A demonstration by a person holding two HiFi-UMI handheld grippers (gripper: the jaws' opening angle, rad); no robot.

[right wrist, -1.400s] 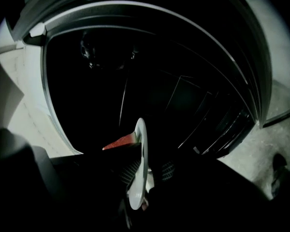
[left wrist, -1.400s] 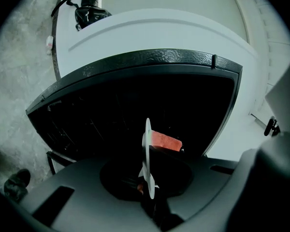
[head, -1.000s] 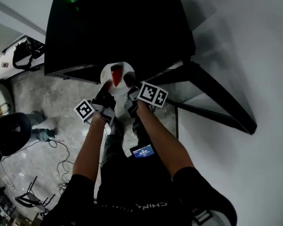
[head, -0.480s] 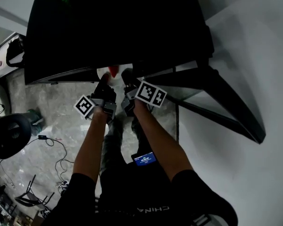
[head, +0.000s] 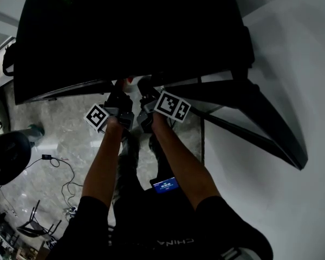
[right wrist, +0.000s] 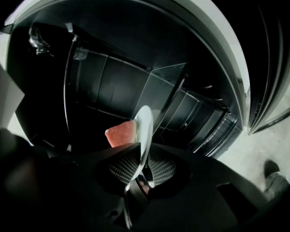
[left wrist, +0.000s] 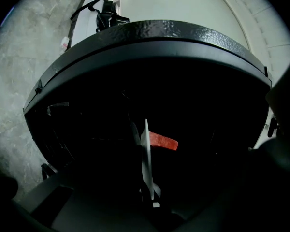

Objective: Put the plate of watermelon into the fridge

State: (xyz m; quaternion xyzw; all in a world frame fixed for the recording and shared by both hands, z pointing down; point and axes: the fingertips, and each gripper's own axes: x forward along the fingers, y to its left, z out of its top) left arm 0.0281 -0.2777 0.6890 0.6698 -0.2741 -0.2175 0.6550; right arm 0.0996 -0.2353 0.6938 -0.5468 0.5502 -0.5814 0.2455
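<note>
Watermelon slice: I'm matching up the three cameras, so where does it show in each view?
Head view: the watermelon slice is a red speck at centre, at the black fridge's front edge.
Left gripper view: centre, just right of the edge-on white plate.
Right gripper view: lower centre, just left of the plate.
Shared landmark: the plate, seen edge-on in both gripper views.

One fridge [head: 130,31] is standing with one door [head: 260,123] hanging open at its right. At the fridge's mouth two grippers, the left gripper [head: 119,90] and the right gripper [head: 146,88], are clamping one plate [left wrist: 146,153], which is carrying one watermelon slice [left wrist: 163,141]. Two marker cubes are showing, the left cube [head: 97,117] and the right cube [head: 173,106]. One black chair [head: 8,156] is sitting on the floor left of the fridge.
</note>
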